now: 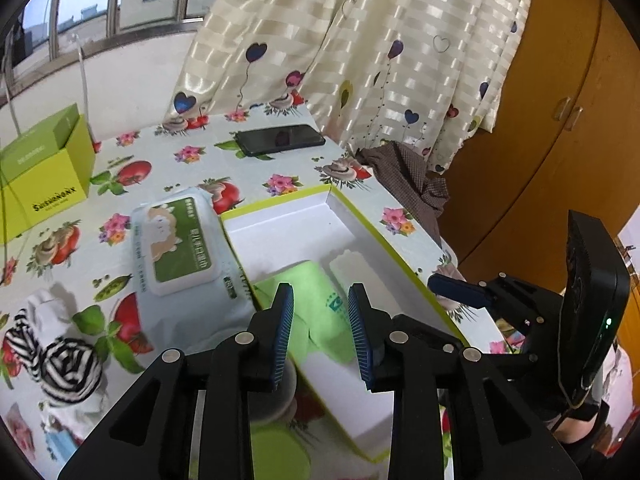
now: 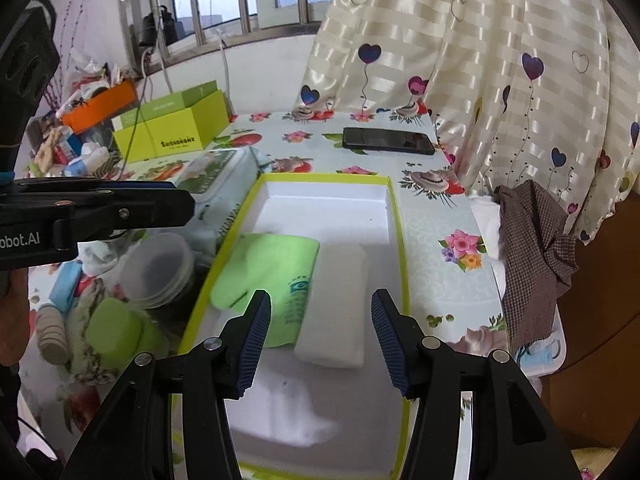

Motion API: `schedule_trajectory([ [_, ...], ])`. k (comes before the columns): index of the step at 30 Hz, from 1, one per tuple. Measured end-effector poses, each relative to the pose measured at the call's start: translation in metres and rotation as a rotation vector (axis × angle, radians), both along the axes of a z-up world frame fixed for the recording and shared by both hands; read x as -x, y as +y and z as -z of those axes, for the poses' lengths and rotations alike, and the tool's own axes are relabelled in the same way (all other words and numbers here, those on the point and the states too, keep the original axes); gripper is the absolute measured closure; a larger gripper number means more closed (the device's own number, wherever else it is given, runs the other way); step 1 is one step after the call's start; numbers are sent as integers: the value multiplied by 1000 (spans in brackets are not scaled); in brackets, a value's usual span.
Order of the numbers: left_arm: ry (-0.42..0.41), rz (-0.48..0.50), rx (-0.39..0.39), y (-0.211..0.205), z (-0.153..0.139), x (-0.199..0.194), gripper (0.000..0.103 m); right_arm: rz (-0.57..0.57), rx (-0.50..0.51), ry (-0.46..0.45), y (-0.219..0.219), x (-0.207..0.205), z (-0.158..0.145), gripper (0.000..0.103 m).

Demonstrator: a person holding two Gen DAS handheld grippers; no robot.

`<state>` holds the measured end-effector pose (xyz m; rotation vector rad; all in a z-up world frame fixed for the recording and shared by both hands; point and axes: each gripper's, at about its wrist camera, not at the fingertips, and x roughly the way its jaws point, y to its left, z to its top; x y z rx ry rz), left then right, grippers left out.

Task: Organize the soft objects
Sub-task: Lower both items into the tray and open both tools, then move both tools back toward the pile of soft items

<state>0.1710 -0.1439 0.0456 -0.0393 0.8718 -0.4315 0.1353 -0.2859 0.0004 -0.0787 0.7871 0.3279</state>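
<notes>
A shallow white box with a lime rim [image 1: 280, 216] [image 2: 394, 216] lies on the flowered table. In it lie a folded green cloth [image 1: 320, 312] [image 2: 272, 276] and a folded white cloth [image 1: 360, 276] [image 2: 340, 304], side by side. My left gripper [image 1: 321, 300] is open and empty, just above the green cloth. My right gripper [image 2: 320, 312] is open and empty, above the white cloth. The right gripper also shows at the box's right side in the left wrist view [image 1: 456, 288]. A striped black-and-white sock bundle [image 1: 68, 364] lies on the table, left of the box.
A wet-wipes pack [image 1: 180, 244] lies left of the box. A lime carton [image 1: 44, 168] stands at the back left, a black phone [image 1: 280, 140] at the back. Clear plastic cups [image 2: 156, 268], a green lid [image 2: 116, 332] and small clutter lie beside the box. Curtain and wooden cabinet on the right.
</notes>
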Motion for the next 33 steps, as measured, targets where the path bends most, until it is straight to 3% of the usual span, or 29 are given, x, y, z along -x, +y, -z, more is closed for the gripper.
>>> schedule_trajectory([
  [19,-93,-69,0,35,-11,85,73,-67,18,-60,40,70,-34,46],
  [33,-100,-166,-28,69,3,113,73,-124,18,-62,65,88,-38,43],
])
